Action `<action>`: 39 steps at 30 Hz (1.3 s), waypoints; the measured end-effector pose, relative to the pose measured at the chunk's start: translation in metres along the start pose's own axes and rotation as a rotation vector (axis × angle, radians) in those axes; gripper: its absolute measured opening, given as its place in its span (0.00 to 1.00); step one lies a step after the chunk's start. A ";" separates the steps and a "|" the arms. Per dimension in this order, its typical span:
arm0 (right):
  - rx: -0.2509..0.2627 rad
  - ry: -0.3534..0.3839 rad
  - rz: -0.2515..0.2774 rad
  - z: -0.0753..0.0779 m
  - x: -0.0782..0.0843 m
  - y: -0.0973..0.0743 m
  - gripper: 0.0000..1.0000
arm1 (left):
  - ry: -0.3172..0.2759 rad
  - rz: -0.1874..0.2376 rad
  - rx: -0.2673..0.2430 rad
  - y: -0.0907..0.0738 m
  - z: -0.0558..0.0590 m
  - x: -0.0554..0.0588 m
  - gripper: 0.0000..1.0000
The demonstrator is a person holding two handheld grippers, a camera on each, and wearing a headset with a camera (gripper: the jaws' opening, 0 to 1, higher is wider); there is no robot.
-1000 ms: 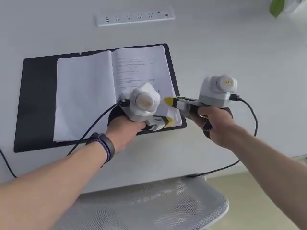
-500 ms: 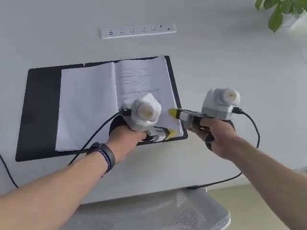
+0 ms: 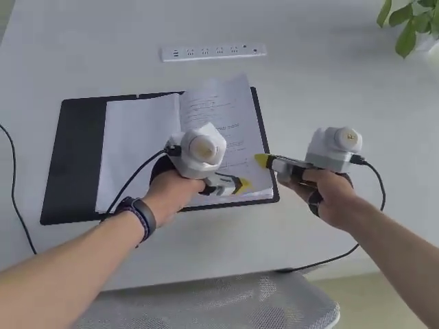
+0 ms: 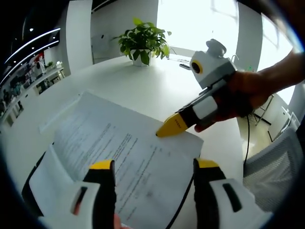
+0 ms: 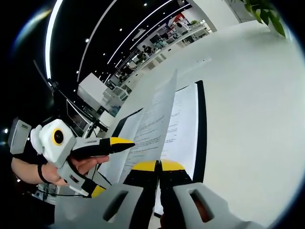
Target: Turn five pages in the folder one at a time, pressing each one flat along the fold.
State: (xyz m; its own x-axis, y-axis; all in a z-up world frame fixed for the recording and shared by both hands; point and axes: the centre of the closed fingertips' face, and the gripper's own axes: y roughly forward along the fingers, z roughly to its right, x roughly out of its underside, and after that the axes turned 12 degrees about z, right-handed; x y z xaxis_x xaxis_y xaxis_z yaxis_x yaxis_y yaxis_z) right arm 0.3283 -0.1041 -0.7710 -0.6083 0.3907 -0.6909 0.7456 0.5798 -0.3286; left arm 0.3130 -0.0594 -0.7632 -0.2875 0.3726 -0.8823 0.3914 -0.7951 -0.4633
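On the right gripper [image 5: 159, 166] the jaws were pressed together on the lower outer edge of a printed page [image 5: 155, 119]. The page rose from them, lifted clear of the sheet beneath it. In the left gripper view the yellow tip of that gripper [image 4: 171, 126] met the page [image 4: 128, 148] at its edge, coming in from the right.

The left gripper [image 4: 155, 164] had its jaws wide apart, one yellow tip on either side, with the printed sheet lying beyond and between them. I could not tell whether they touched the paper. In the right gripper view it [image 5: 109, 164] sat just beside the raised page, to the left.

In the head view the left gripper [image 3: 233, 184] hung over the lower part of the right-hand side of the folder [image 3: 75, 164], and the right gripper [image 3: 264, 161] reached in from the right at the folder's outer edge. The black folder lay open on the white tabletop [image 3: 329, 82], a blank sheet [image 3: 137, 151] flat on its left half and the printed page [image 3: 223, 116] curling up on its right.

A wristband [image 3: 140, 212] circled the left arm, and a black cable [image 3: 137, 178] ran back from the left gripper. Beyond the folder lay a white power strip [image 3: 214, 51]. A green plant [image 3: 408, 27] stood at the far right corner, and a mesh chair [image 3: 206, 305] showed below the tabletop's near edge.
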 end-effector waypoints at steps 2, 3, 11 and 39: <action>-0.002 -0.003 0.003 -0.003 -0.002 -0.001 0.00 | -0.001 0.010 -0.012 -0.005 -0.007 0.001 0.67; -0.004 -0.005 0.005 -0.004 -0.002 -0.001 0.00 | -0.003 0.013 -0.017 -0.008 -0.009 0.000 0.67; -0.047 -0.036 0.027 -0.031 -0.015 -0.003 0.00 | -0.036 0.058 -0.062 -0.039 -0.026 -0.007 0.67; -0.321 -0.132 0.024 -0.171 -0.036 0.062 0.00 | -0.117 0.118 -0.277 -0.180 -0.090 0.018 0.71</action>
State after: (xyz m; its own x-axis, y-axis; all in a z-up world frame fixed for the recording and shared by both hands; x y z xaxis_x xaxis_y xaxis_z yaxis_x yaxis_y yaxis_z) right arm 0.3491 0.0403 -0.6562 -0.5355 0.3234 -0.7801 0.6227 0.7753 -0.1060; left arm 0.3157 0.1335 -0.7035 -0.3186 0.2156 -0.9231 0.6462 -0.6630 -0.3779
